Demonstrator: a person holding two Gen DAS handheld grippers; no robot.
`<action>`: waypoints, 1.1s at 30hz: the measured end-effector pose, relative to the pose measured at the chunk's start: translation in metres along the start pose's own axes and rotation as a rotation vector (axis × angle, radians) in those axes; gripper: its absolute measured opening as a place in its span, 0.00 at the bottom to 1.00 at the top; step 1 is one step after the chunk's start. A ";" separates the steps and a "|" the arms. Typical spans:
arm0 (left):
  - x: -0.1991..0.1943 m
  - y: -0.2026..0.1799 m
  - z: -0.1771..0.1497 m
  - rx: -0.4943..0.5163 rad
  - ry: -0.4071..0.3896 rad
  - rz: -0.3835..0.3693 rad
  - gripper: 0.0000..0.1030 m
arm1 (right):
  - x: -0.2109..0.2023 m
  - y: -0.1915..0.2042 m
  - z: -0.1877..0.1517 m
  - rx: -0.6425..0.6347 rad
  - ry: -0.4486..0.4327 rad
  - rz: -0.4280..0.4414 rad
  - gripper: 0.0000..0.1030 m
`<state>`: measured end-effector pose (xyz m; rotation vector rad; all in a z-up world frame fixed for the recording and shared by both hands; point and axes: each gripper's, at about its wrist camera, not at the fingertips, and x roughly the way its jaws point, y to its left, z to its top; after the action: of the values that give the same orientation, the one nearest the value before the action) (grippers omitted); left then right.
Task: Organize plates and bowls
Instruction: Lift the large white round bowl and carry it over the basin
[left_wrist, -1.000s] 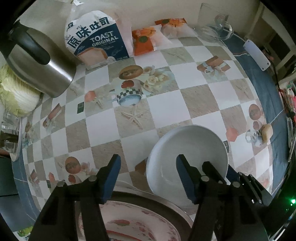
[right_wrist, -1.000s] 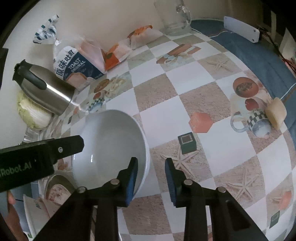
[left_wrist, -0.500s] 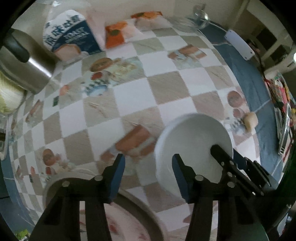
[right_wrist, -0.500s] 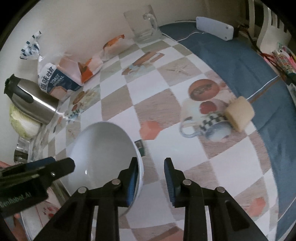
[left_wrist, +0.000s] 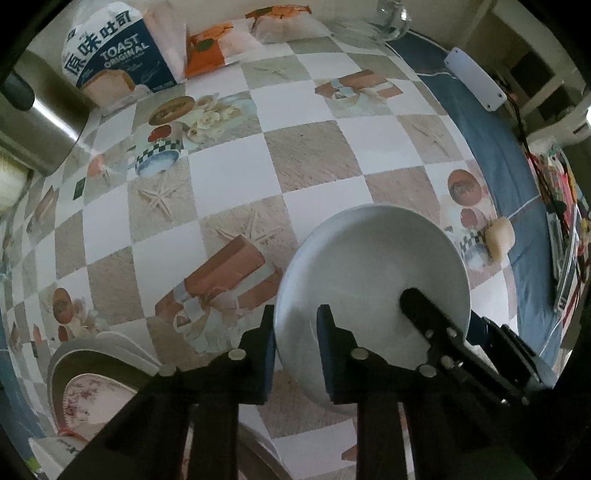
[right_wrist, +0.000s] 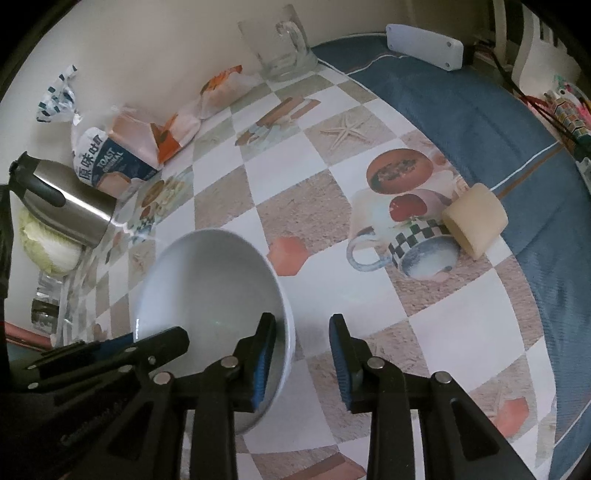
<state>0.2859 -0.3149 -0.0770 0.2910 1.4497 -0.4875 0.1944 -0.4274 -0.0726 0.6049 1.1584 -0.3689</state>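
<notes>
A white bowl (left_wrist: 373, 266) hangs tilted over the checked tablecloth. My left gripper (left_wrist: 295, 332) points down at its near rim, one pad outside the wall and one inside, and its jaws are closing on that rim. My right gripper (right_wrist: 303, 350) straddles the opposite rim of the bowl (right_wrist: 207, 284); its jaws are opening, and a gap shows between the outer pad and the wall. In the left wrist view, one of the right gripper's fingers (left_wrist: 421, 306) reaches into the bowl. A floral plate (left_wrist: 88, 391) lies on a stack at the lower left.
A toast bag (left_wrist: 118, 55), orange snack packets (left_wrist: 207, 55) and a steel kettle (left_wrist: 37, 129) line the back wall, with a glass mug (right_wrist: 277, 51) further right. A cabbage (right_wrist: 48, 247) sits by the kettle. A beige block (right_wrist: 474, 225) lies near the blue cloth.
My left gripper has shifted right to the bowl and narrowed its jaws around the rim. My right gripper's jaws have widened off the rim. The plate stack has slid to the lower left.
</notes>
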 end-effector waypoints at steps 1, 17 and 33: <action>0.001 0.001 0.001 -0.006 0.000 0.000 0.19 | 0.001 0.000 0.000 0.001 -0.004 -0.002 0.44; 0.004 0.007 -0.006 -0.045 -0.068 -0.058 0.11 | 0.004 0.012 -0.006 -0.018 -0.015 0.044 0.28; -0.082 0.018 -0.031 -0.080 -0.251 -0.150 0.11 | -0.069 0.041 -0.006 -0.072 -0.136 0.048 0.28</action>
<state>0.2634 -0.2731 -0.0007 0.0540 1.2471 -0.5643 0.1880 -0.3941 0.0009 0.5356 1.0214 -0.3215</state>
